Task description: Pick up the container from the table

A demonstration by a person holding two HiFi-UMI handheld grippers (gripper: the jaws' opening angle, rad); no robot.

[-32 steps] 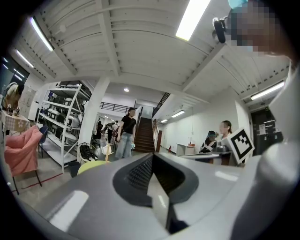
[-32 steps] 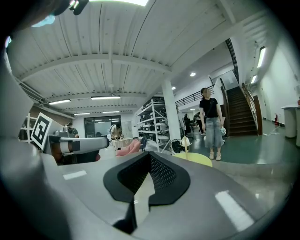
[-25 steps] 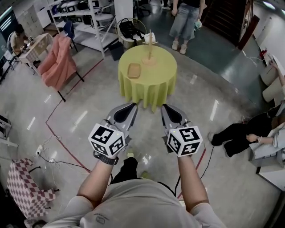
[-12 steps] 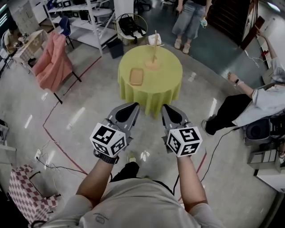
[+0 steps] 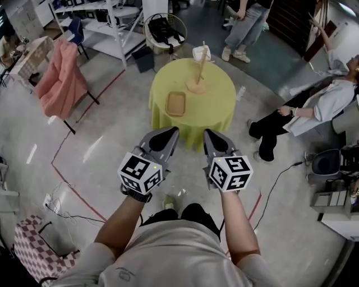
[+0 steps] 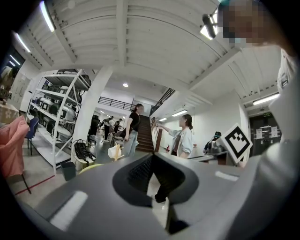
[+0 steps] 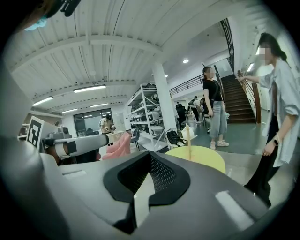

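A shallow tan container [image 5: 175, 103] lies on a round table with a yellow-green cloth [image 5: 216, 106], ahead of me in the head view. Behind it on the table stands a wooden post with a white object on top [image 5: 199, 67]. My left gripper [image 5: 170, 133] and right gripper [image 5: 208, 135] are held side by side in the air short of the table, both shut and holding nothing. The right gripper view shows the table [image 7: 202, 158] and the post [image 7: 189, 136] beyond my right gripper [image 7: 149, 158]. The container is hidden in both gripper views.
A chair draped in pink cloth [image 5: 59, 78] stands at the left, metal shelving [image 5: 101, 17] and a basket with a black bag [image 5: 164, 31] behind the table. A person sits at the right [image 5: 305, 115], another stands at the back [image 5: 247, 25]. Red tape and cables cross the floor.
The table and container have come closer and lie lower in the head view as I walk towards them. Both grippers keep their pose. The people at the right have shifted.
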